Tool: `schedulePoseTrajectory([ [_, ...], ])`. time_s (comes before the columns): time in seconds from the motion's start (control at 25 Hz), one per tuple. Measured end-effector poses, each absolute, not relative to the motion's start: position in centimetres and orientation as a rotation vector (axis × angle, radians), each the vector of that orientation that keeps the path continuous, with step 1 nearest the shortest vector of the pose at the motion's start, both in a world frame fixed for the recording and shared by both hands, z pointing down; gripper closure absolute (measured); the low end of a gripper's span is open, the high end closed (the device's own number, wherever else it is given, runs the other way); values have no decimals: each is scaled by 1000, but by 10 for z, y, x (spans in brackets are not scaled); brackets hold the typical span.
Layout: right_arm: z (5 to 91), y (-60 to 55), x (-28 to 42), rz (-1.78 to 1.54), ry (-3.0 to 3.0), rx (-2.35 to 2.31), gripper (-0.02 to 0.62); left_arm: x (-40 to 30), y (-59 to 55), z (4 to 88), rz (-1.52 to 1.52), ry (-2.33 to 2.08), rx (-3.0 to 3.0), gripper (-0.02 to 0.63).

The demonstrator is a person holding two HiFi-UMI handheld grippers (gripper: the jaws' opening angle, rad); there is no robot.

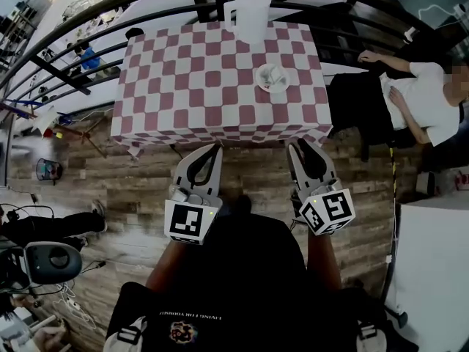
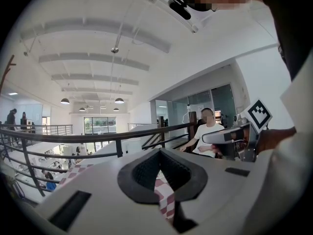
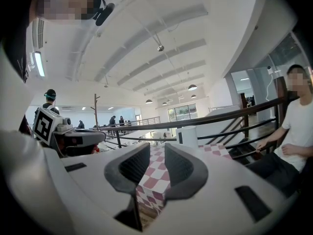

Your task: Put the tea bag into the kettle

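Note:
A white kettle (image 1: 250, 13) stands at the far edge of a table with a red-and-white checked cloth (image 1: 190, 86). On the table's right part lies a small white saucer (image 1: 273, 78) with something pale on it, probably the tea bag. Both grippers hang level over the wooden floor, short of the table's near edge. My left gripper (image 1: 215, 147) has its tips together and holds nothing. My right gripper (image 1: 299, 145) stands a little open and empty. In the right gripper view, the kettle (image 3: 187, 137) shows beyond the gap of the right gripper (image 3: 157, 148). Checked cloth shows behind the left gripper (image 2: 158, 153).
A dark metal railing (image 1: 110, 9) curves behind the table. A seated person in a white shirt (image 1: 429, 97) is at the right, beside a black chair (image 1: 359, 108). A white cabinet (image 1: 432, 270) stands at the lower right. Cables and equipment (image 1: 51, 262) lie at the left.

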State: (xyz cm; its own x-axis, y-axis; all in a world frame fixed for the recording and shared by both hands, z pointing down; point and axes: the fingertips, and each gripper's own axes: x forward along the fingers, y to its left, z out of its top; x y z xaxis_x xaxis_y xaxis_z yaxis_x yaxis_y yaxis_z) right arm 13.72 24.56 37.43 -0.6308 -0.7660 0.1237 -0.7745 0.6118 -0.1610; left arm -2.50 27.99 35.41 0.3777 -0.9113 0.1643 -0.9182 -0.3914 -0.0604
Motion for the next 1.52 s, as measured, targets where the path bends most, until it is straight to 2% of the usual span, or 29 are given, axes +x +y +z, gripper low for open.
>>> schedulePoseTrajectory([
  [0.68, 376, 197, 127, 332, -2791, 1311, 514, -32, 235, 358, 294, -1719, 2548, 603],
  [1.52, 386, 57, 122, 342, -2722, 1416, 514, -44, 78, 369, 302, -1619, 2601, 603],
])
